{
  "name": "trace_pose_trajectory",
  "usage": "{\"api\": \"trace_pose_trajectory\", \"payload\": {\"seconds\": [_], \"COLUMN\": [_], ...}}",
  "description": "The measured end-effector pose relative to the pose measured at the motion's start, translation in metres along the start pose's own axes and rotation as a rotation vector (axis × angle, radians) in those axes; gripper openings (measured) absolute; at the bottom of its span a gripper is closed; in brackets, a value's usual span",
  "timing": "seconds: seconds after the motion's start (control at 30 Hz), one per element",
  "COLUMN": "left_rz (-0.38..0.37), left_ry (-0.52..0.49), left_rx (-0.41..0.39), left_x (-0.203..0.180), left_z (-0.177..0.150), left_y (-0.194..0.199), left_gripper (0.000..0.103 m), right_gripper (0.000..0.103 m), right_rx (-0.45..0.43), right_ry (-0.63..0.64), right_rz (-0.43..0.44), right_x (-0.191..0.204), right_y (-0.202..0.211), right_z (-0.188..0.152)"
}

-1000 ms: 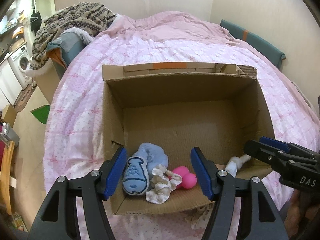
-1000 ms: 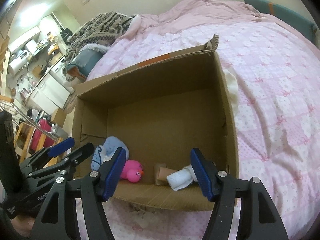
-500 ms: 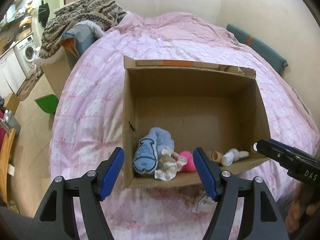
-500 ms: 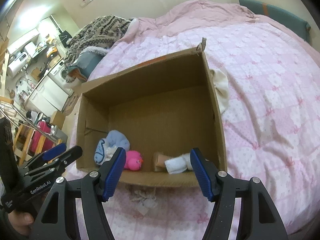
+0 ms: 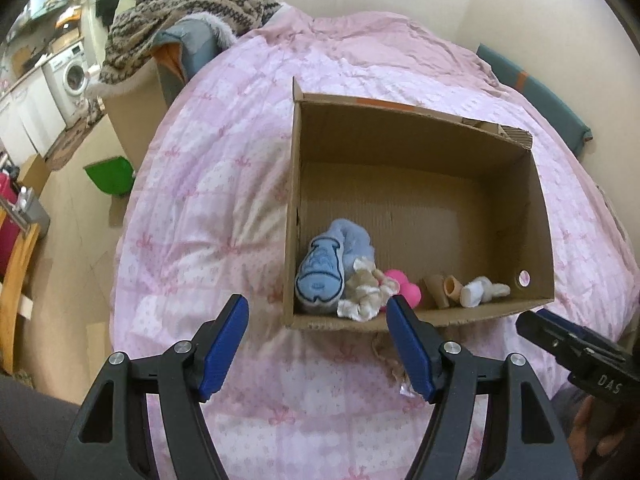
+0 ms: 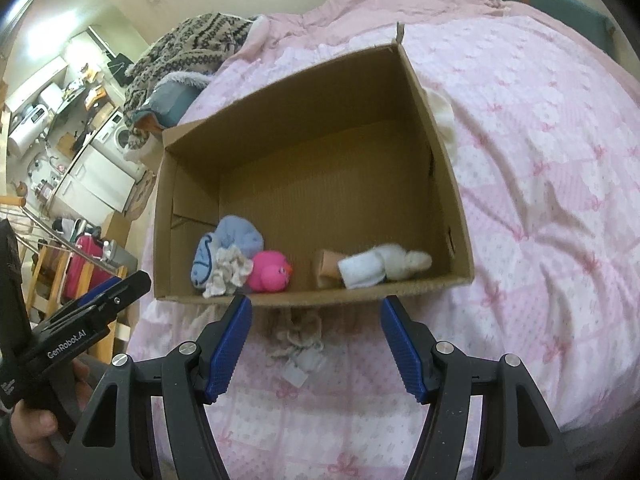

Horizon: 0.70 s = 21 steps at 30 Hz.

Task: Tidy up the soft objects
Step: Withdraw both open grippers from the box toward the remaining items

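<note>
Left wrist view: left gripper [image 5: 318, 344] wide open, holding nothing, hovering over the pink patterned quilt [image 5: 208, 208] just near of the open brown cardboard box [image 5: 416, 322]. Along the box's near wall, left to right: light-blue plush toy [image 5: 324, 270], cream frilly fabric piece [image 5: 362, 290], pink rubber duck [image 5: 406, 286], tan cylindrical piece [image 5: 442, 288], white rolled sock [image 5: 480, 290]. The right gripper's black tip [image 5: 568, 346] enters at the right edge; cannot tell its opening from here. Room on the left: washing machine [image 5: 74, 72], green bin [image 5: 110, 178], patterned knit blanket [image 5: 192, 8] piled at the far left. Right wrist view: right gripper [image 6: 316, 346] also spread wide and empty, near of the same box [image 6: 360, 294]. Only this view clearly shows a tangle of beige cord and white cloth [image 6: 298, 342] lying on the quilt [image 6: 540, 184] between the blue fingers, outside the box, and a white fabric piece [image 6: 442, 118] against the box's right outer wall. The left gripper [image 6: 100, 304] shows side-on at the left.
</note>
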State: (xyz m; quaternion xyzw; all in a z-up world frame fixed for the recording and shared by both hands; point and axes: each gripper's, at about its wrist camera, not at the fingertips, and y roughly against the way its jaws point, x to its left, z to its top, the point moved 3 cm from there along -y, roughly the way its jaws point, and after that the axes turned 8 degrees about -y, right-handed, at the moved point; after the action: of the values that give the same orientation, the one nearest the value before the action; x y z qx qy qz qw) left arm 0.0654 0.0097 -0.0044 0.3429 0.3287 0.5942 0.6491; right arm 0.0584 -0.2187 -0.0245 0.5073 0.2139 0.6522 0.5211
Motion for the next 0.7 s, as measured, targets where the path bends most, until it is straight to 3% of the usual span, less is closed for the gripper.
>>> {"api": "trace_pose_trajectory", "payload": {"seconds": [0.4,0.7], "left_rz": [-0.041,-0.008], "left_ry": [0.034,0.033], "left_rx": [0.084,0.084], "left_x": [-0.004,0.001], "left_z": [-0.03,-0.031], "left_y": [-0.006,-0.016], "left_gripper": [0.069,0.069], "right_gripper": [0.07,0.07], "right_rx": [0.037,0.107], "right_ry": [-0.011,-0.036], "right_rz": [-0.018,-0.086], "right_x": [0.001,-0.016], "right_y": [-0.002,-0.027], "right_z": [-0.02,-0.021]}}
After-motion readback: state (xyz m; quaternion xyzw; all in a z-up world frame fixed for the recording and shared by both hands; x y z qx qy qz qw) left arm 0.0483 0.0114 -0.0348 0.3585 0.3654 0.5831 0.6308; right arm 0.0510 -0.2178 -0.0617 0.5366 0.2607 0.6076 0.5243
